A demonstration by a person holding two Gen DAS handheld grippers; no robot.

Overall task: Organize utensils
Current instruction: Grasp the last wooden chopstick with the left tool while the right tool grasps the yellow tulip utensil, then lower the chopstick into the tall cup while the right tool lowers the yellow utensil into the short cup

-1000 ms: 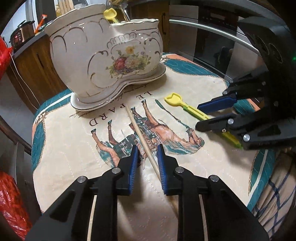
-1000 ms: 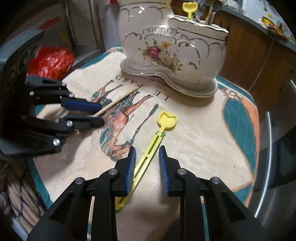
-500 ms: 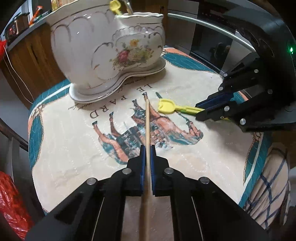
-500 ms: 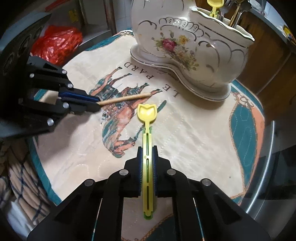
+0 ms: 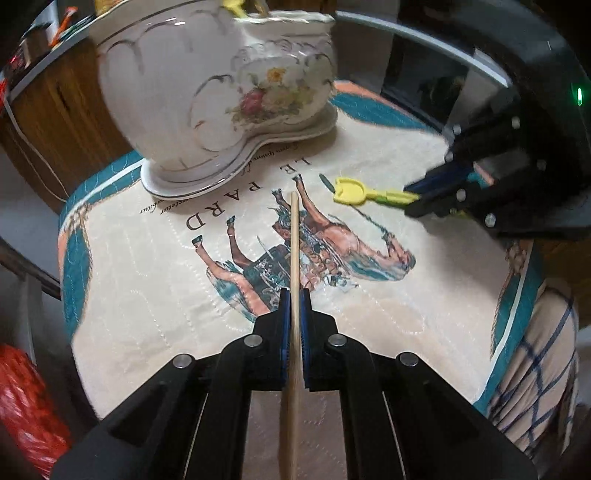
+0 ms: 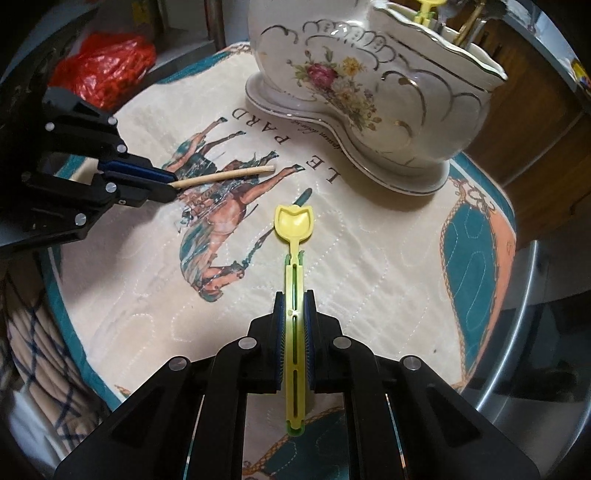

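Observation:
My left gripper point(image 5: 294, 295) is shut on a wooden chopstick point(image 5: 294, 240) and holds it above the horse-print cloth; it also shows in the right wrist view point(image 6: 225, 175) with the left gripper point(image 6: 171, 184) at the left. My right gripper point(image 6: 294, 295) is shut on a yellow plastic spoon point(image 6: 294, 225), seen in the left wrist view point(image 5: 354, 190) at the right gripper point(image 5: 413, 201). A white floral ceramic holder point(image 5: 207, 85) point(image 6: 373, 85) stands on its saucer at the back, with a yellow spoon point(image 6: 426, 9) and other utensils inside.
The quilted horse-print cloth point(image 5: 147, 295) point(image 6: 369, 266) covers a small round table. A red plastic bag point(image 6: 103, 62) point(image 5: 26, 406) lies beyond the table's edge. A checked cloth point(image 5: 532, 369) hangs at one side. Wooden cabinets point(image 6: 524, 129) stand behind the holder.
Both grippers closed from open, the left on the chopstick and the right on the yellow spoon, then lifted them off the cloth and moved toward the holder.

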